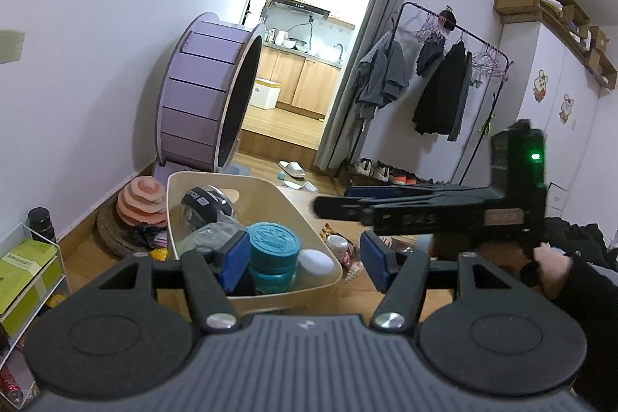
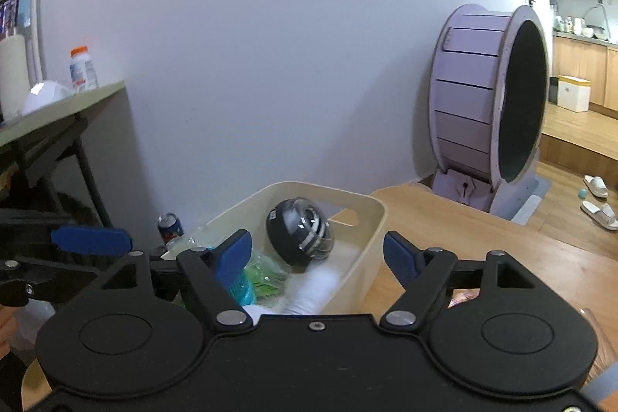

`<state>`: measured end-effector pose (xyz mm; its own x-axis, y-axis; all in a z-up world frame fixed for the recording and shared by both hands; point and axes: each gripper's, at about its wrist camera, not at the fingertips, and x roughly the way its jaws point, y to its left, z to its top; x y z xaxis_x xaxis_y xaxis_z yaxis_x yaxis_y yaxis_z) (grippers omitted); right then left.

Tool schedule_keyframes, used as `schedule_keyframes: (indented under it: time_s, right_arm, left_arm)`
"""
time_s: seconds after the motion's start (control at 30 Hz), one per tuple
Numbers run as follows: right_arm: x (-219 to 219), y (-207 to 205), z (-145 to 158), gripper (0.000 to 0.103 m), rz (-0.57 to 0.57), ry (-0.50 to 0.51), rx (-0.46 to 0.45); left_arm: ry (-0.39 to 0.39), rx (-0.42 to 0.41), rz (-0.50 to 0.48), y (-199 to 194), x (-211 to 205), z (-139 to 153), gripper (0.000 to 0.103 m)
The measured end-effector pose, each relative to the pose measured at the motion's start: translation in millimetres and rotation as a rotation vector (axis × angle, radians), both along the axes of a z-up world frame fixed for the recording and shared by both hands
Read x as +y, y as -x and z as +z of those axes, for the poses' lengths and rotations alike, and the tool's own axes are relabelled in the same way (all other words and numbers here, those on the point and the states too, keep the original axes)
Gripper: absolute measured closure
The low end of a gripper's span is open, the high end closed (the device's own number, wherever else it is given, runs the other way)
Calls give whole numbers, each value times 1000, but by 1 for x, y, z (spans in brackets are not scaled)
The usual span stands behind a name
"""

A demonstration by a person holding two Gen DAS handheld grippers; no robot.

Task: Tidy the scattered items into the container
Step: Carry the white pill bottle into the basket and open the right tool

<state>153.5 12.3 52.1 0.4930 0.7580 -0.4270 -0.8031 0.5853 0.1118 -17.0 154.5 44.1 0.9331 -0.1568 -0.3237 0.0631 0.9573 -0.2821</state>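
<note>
A cream plastic bin (image 1: 255, 192) stands on the wooden table. It holds a black gyro ball (image 1: 206, 205), a teal screw-top jar (image 1: 272, 244), a white rounded cap (image 1: 316, 263) and a clear bag. My left gripper (image 1: 307, 261) hangs open over the bin's near end, holding nothing. A small white-capped item in a patterned wrapper (image 1: 338, 244) lies on the table just right of the bin. My right gripper (image 2: 318, 257) is open and empty above the same bin (image 2: 370, 219), with the ball (image 2: 299, 238), a green packet (image 2: 266, 273) and the jar (image 2: 241, 290) below it.
A purple cat wheel (image 1: 204, 95) stands by the wall beyond the table. A clothes rack (image 1: 444, 83) is at the right, a wire shelf (image 1: 34, 257) at the left. A soda can (image 2: 170, 224) sits beside the bin. A folding table (image 2: 58, 103) is at the left.
</note>
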Motion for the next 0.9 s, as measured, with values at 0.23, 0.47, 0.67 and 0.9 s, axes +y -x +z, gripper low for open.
schedule_keyframes:
  time_s: [0.23, 0.47, 0.67, 0.9]
  right_arm:
    - [-55, 9, 6, 10, -109, 11, -5]
    - [-116, 9, -1, 5, -272, 26, -18]
    - [-147, -4, -15, 4, -352, 31, -35]
    - [-159, -27, -40, 4, -386, 75, -22]
  left_arm:
    - [-13, 12, -41, -4, -16, -2, 41]
    - [-32, 32, -90, -16, -38, -8, 41]
    - [-48, 49, -132, -25, -57, -13, 41]
    - [-64, 66, -166, -34, -73, -18, 41]
